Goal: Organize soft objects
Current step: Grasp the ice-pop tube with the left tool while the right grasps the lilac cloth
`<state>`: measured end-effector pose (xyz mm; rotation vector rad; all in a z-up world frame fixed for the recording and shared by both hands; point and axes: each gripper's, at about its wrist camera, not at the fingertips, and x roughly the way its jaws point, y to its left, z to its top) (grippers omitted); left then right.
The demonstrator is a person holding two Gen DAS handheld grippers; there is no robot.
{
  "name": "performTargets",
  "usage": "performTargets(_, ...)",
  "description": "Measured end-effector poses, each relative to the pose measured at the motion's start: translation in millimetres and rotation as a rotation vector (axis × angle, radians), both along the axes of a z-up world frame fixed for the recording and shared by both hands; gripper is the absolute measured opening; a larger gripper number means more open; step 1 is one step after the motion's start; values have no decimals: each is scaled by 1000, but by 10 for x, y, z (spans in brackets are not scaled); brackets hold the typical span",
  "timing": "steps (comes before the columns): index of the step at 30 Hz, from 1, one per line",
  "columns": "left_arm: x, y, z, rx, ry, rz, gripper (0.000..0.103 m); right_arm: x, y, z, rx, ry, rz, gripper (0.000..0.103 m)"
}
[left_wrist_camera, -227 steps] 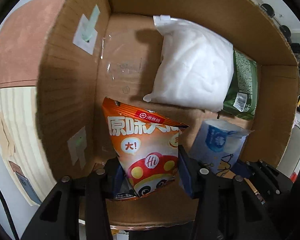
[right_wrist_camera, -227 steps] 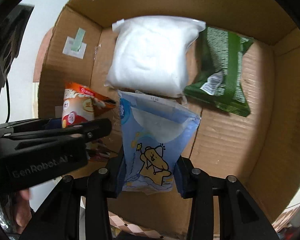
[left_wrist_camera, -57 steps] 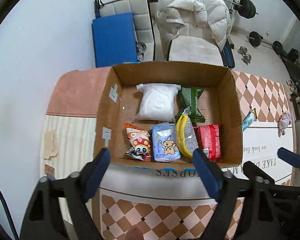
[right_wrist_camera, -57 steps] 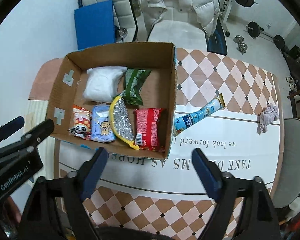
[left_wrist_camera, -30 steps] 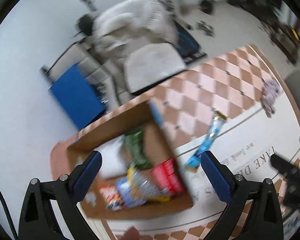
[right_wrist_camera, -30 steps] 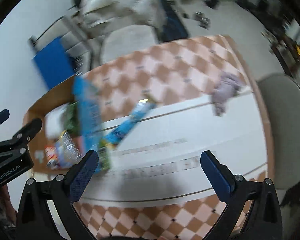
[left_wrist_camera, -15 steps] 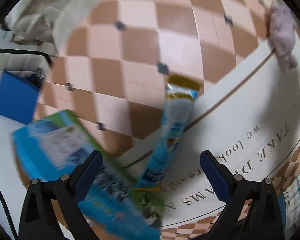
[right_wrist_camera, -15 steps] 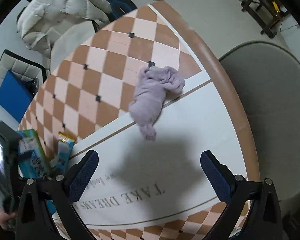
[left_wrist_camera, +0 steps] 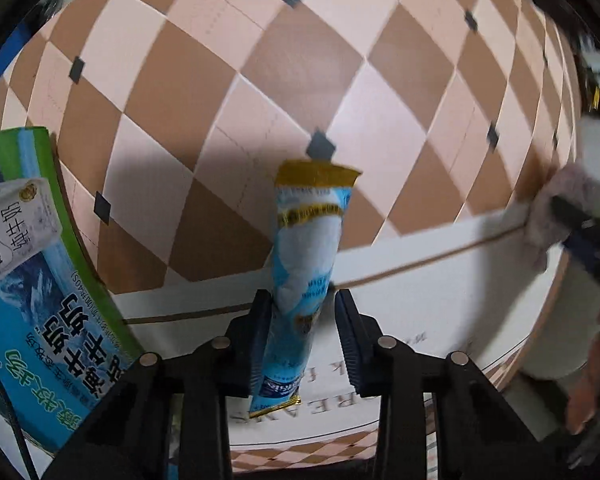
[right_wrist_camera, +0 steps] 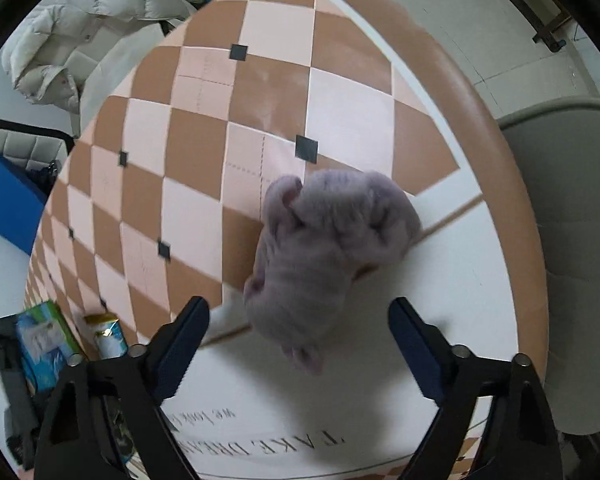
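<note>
The table (right_wrist_camera: 351,92), round-edged with a brown-and-pink checked cloth and a white printed band, carried the two items left outside the box. The box (left_wrist_camera: 24,280), printed blue and green on its outer wall, stood at the far left of the left wrist view.

The purple cloth (right_wrist_camera: 327,248), bunched and wrinkled, lay on the table where check met white band. The right hand-held gripper (right_wrist_camera: 300,344) was spread wide, one finger on each side of the cloth's near end and neither touching it. In my judgement it should descend to the table and close over the thick middle of the bunch, not the thin tail, so the cloth lifts as one piece.

The blue-and-white packet (left_wrist_camera: 307,264), long, narrow and gold-sealed at its far end, lay just beside the box. The left hand-held gripper (left_wrist_camera: 301,340) was pinching the packet's lower half; the frame was blurred, so the grip appeared firm but could not be confirmed. A lift clear of the box wall is advised.
</note>
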<state>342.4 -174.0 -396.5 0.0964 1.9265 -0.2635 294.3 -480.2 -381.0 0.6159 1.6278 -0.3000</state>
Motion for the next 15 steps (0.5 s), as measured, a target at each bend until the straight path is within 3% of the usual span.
performTargets(2,-4,-1,7,-5,-8,4,31,54,24,-91,4,31,8,69)
performTargets(3,-21,-9,4,7,-17,-4,31,63,41,-125,9,43,14,53)
performTargets(4,-24,-31,3,15,-24,-20,33,60,50,-145,16,49,17,49)
performTargets(10,-6,-273,-72,64,-78,-91,33,22,214,-150,-8,57,94,49)
performTargets(12,-44,-350,-70,75,-96,-103,24,26,240,-149,-18,61,102,49)
performTargets(15,-56,-514,11,74,-115,-107,19,12,287,-135,-25,62,111,46)
